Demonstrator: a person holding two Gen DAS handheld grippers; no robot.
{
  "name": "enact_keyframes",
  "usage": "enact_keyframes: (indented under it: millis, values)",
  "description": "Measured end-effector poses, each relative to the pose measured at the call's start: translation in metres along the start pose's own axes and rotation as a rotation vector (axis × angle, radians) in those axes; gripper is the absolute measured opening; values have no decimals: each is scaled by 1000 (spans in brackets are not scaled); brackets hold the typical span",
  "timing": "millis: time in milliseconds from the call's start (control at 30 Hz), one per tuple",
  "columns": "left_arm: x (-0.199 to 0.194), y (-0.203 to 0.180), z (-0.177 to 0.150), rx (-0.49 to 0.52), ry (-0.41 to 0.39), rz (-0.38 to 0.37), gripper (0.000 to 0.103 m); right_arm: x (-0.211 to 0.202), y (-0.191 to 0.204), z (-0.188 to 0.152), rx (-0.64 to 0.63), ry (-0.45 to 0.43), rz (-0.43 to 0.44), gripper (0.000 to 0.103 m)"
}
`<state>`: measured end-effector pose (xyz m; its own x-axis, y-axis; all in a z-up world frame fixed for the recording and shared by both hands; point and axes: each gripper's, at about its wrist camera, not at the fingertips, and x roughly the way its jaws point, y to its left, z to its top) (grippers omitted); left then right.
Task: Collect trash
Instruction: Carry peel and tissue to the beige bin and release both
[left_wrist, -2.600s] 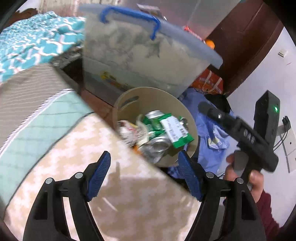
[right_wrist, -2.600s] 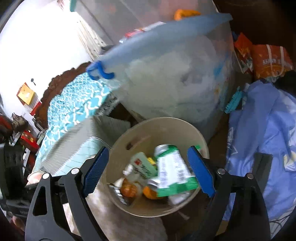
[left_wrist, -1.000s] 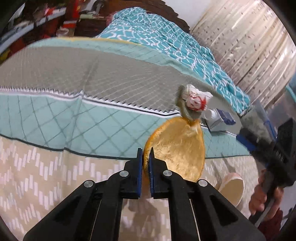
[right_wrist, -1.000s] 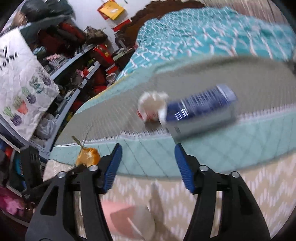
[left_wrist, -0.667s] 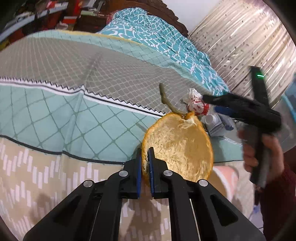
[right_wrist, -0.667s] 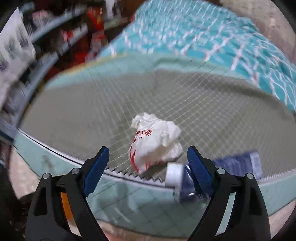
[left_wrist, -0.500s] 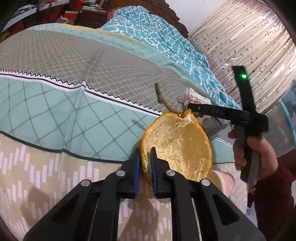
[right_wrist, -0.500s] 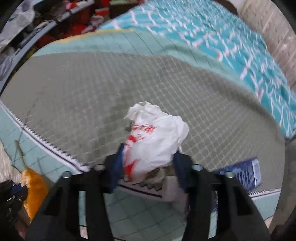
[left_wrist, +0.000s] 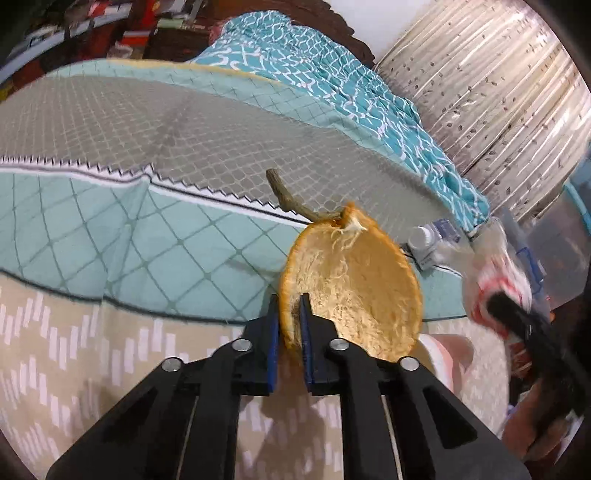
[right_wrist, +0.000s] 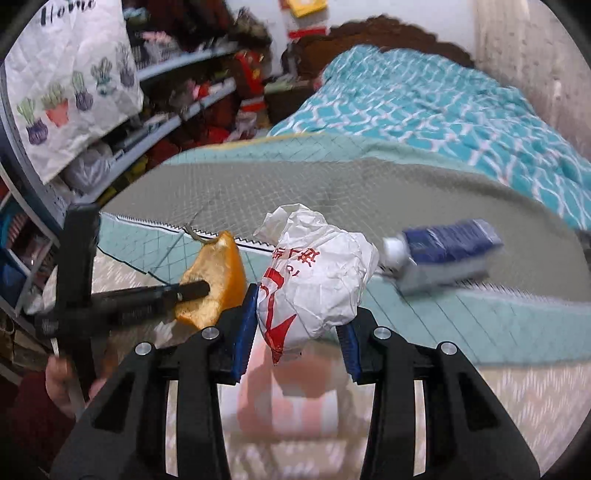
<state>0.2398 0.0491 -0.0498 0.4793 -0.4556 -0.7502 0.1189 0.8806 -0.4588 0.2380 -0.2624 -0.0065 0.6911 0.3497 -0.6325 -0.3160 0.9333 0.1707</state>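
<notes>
The left gripper (left_wrist: 287, 321) has its jaws pinched on the rim of an orange peel (left_wrist: 354, 291), lifted above the bed (left_wrist: 110, 221). The right gripper's (right_wrist: 299, 321) jaws clamp a crumpled white wrapper (right_wrist: 314, 273), blurred in the left view. A blurry blue bottle (right_wrist: 443, 251) lies on the bed.

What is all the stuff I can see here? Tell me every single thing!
Peel: one, orange with a brown stem, pinched in the left tongs.
Wrapper: one, crumpled, white with red print, held in the right tongs.
Carton: one, blue and white with a white cap, lying on the bed.
Bed: one, teal, grey and beige cover.
Quilt: one, teal and white, at the far end of the bed.
Shelves: cluttered, beside the bed.
Left tongs: black with blue pads.
Right tongs: black with blue pads.
</notes>
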Motion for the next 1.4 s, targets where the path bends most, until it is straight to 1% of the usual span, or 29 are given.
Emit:
enact_keyframes:
  millis: [33, 133, 233, 333, 400, 467, 533, 633, 700, 767, 867, 1000, 1033, 1100, 1133, 1200, 1333, 1400]
  values:
    - [-4, 0, -1, -6, 0, -8, 6, -15, -7, -12, 21, -44, -17, 42]
    - [-21, -8, -5, 3, -23, -22, 6, -39, -30, -38, 98, -102, -44, 42]
    - [-37, -21, -14, 14, -26, -93, 6, -66, -60, -75, 208, -135, -84, 42]
    - [-46, -48, -19, 53, -25, -154, 6, -87, -93, -108, 318, -149, -116, 42]
    - [-52, -72, -24, 96, -39, -186, 6, -103, -109, -127, 371, -166, -141, 42]
    - [-54, -97, -28, 138, -50, -212, 6, -116, -120, -145, 401, -181, -170, 42]
    - [-51, -121, -34, 181, -44, -242, 6, -126, -130, -162, 428, -182, -185, 42]
    - [-25, -167, -46, 244, 53, -305, 6, -136, -147, -183, 473, -188, -198, 42]
    - [3, -205, -61, 296, 144, -335, 6, -144, -158, -192, 499, -204, -210, 42]
    - [28, -241, -73, 360, 207, -344, 6, -155, -174, -201, 536, -226, -227, 42]
    - [68, -292, -96, 464, 296, -337, 6, -172, -199, -214, 581, -242, -274, 42]
    - [120, -349, -118, 539, 414, -339, 6, -207, -245, -226, 646, -300, -344, 42]
    - [129, -360, -120, 550, 428, -340, 6, -215, -259, -227, 660, -315, -366, 42]
    - [150, -394, -126, 587, 452, -351, 6, -229, -285, -224, 685, -339, -406, 42]
    - [156, -407, -129, 601, 455, -354, 6, -234, -299, -223, 697, -347, -426, 42]
    - [174, -444, -134, 639, 454, -365, 6, -241, -324, -221, 724, -351, -452, 42]
    - [202, -498, -141, 690, 443, -372, 6, -245, -373, -215, 782, -346, -474, 42]
    - [218, -522, -146, 723, 443, -366, 7, -245, -390, -214, 803, -340, -488, 45]
